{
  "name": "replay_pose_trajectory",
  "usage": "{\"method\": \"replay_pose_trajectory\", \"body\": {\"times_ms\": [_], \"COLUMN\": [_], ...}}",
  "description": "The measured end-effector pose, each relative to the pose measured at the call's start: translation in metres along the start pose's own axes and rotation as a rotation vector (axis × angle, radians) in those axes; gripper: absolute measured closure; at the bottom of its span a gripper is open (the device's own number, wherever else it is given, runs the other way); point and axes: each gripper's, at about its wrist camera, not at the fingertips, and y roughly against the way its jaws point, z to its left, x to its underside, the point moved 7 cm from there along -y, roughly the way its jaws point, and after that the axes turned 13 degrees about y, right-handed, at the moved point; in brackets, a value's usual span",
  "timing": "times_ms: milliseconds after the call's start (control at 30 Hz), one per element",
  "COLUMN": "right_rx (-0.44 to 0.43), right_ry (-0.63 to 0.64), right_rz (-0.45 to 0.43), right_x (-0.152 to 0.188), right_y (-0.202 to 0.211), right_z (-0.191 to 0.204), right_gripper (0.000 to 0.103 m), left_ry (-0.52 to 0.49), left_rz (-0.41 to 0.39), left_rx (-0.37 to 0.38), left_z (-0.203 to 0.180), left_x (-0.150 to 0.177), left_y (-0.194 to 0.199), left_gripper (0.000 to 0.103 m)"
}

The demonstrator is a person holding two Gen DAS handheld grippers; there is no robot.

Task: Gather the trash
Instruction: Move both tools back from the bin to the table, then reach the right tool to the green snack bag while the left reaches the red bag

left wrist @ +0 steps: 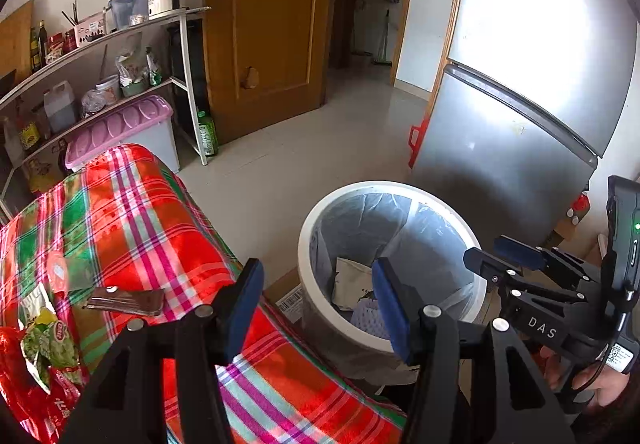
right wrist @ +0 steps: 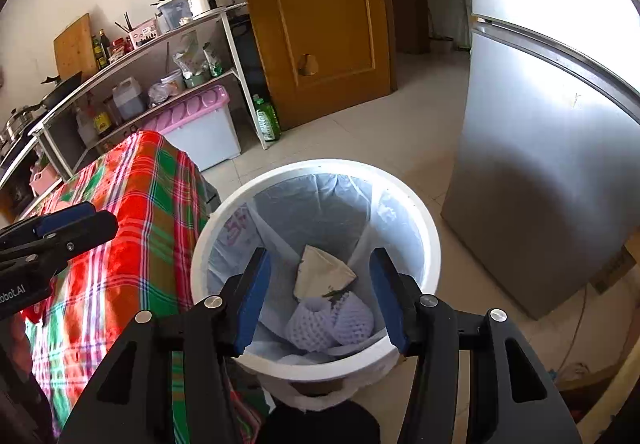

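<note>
Both my right gripper (right wrist: 320, 296) and left gripper (left wrist: 318, 304) have fingers apart, empty, over the bin (right wrist: 424, 228); next, the light, crinkly snack wrapper (left wrist: 48, 344) on the worktop (left wrist: 160, 220), pinched at its edge.

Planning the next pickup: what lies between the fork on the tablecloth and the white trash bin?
Only plaid tablecloth separates the fork from the trash bin; the left wrist view shows it.
</note>
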Motion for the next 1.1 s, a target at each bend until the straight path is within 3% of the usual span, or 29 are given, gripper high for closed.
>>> {"method": "replay_pose_trajectory", "body": {"times_ms": [167,433,1100], "right_rx": [-0.024,-0.107,-0.335], "right_ry": [0.017,0.089,0.309], "right_rz": [-0.047,-0.1,-0.072], "right_x": [-0.01,-0.022,-0.036], "right_y": [0.015,0.031,0.0], "right_z": [0.024,0.084,0.245], "right_gripper": [0.051,0.051,0.051], "left_ry": [0.029,0.103,0.354], "left_rz": [-0.037,-0.096,-0.165], "left_rx": [-0.016,-0.102,-0.333], "left_z": [0.022,0.082,0.259], "left_x": [0.003,0.012,0.046], "left_y": [0.026,0.063,0.133], "left_gripper": [0.042,0.036,0.03]}}
